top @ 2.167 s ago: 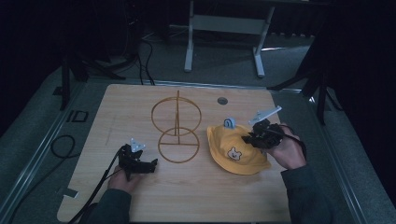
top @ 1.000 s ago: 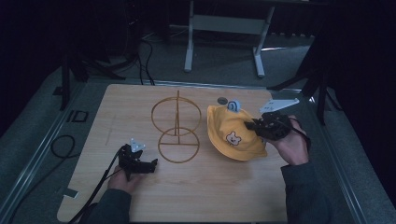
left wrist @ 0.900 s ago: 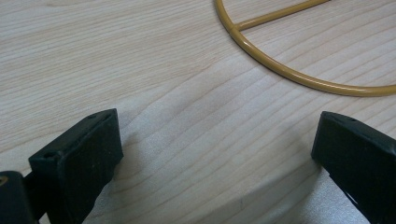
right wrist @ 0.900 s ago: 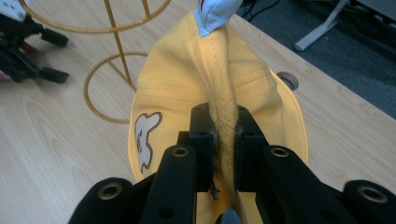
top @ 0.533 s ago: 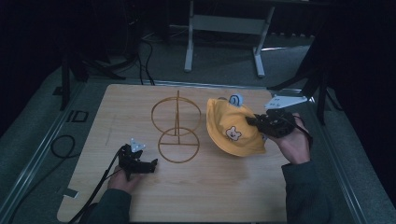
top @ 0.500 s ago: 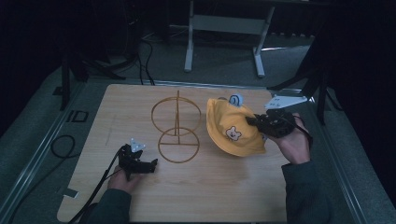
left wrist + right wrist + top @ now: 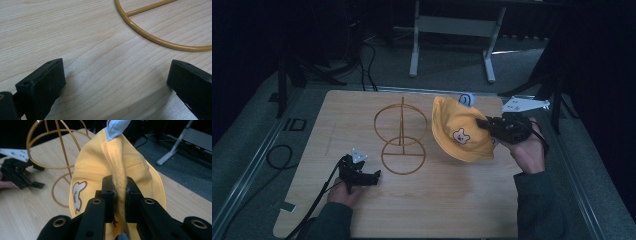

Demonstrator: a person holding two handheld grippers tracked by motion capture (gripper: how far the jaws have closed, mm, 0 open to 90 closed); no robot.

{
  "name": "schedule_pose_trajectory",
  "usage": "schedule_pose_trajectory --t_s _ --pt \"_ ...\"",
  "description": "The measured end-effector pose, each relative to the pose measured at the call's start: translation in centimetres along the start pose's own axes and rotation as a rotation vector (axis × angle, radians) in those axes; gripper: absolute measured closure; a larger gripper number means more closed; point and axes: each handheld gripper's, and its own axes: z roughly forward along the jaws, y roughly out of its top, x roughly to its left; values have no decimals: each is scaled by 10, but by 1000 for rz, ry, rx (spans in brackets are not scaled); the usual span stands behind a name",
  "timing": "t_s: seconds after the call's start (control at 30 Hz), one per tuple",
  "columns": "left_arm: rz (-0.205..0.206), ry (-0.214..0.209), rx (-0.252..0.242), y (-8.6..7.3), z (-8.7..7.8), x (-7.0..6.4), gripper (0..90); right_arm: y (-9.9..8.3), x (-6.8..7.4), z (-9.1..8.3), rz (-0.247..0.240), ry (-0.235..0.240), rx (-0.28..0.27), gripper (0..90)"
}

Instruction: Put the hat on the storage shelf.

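A yellow hat [image 7: 460, 129] with a small bear patch and a pale blue loop hangs lifted off the table at the right. My right gripper [image 7: 488, 126] is shut on a fold of the yellow hat [image 7: 117, 165], its jaws pinching the stitched fabric. A gold wire stand [image 7: 402, 135] of two rings and an upright post sits at the table's middle, just left of the hat. My left gripper [image 7: 372, 176] rests on the wood near the front left, open with nothing between its jaws. Just beyond those jaws curves the gold wire stand's base ring [image 7: 160, 40].
The wooden table [image 7: 422, 210] has bare wood along its front. A black cable [image 7: 277, 155] loops on the floor at the left. A metal frame leg [image 7: 414, 45] stands on the floor behind the table.
My right gripper has raised the yellow hat from the table and carried it up and back, tilting it on edge beside the stand. The left gripper has stayed put.
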Motion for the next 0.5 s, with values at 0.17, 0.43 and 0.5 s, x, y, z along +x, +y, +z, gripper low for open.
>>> schedule_pose_trajectory --t_s 0.17,0.43,0.5 --pt "-1 1 -1 0 0 0 19 1 -1 -3 13 11 -26 816" --pt "0 1 -1 0 0 0 19 6 2 -3 14 19 -65 819" --pt "-1 1 -1 0 0 0 19 8 3 -2 11 19 -73 819"
